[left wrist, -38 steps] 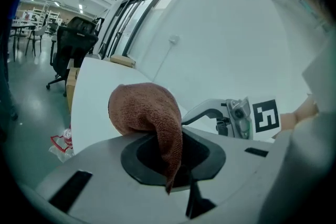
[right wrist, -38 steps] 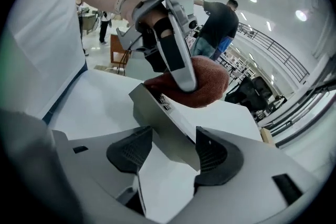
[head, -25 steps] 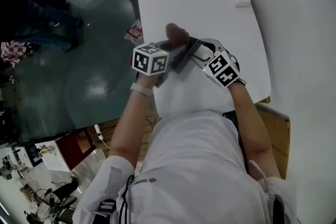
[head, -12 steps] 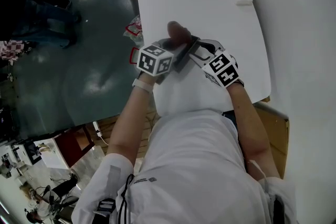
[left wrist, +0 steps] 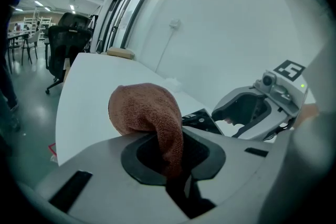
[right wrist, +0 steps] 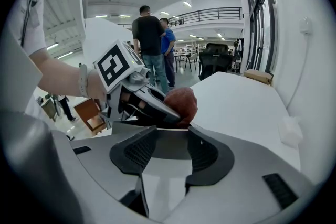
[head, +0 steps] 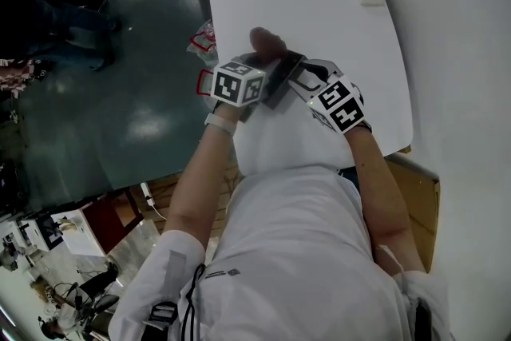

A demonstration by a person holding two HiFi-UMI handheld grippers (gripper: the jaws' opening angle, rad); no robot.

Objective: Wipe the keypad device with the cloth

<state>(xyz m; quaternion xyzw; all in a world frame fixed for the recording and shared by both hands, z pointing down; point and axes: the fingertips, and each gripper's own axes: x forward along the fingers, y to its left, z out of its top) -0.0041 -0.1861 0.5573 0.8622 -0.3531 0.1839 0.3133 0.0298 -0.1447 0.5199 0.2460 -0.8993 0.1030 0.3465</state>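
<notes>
Steadying step, I think: left fingers (left wrist: 134,157) clench the cloth (left wrist: 144,110), and right fingers (right wrist: 131,152) are closing around the keypad device (right wrist: 173,145). Next, I rub toward 12 o'clock.

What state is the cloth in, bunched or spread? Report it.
Bunched. The cloth forms a rounded wad above the left gripper, with a tail pinched between its jaws; none of it lies flat.

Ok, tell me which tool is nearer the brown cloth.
Left. The left tool is clamped on the cloth, which bulges out above its jaws. The right tool sits just short of the cloth, its jaws closing with the keypad device between them.
</notes>
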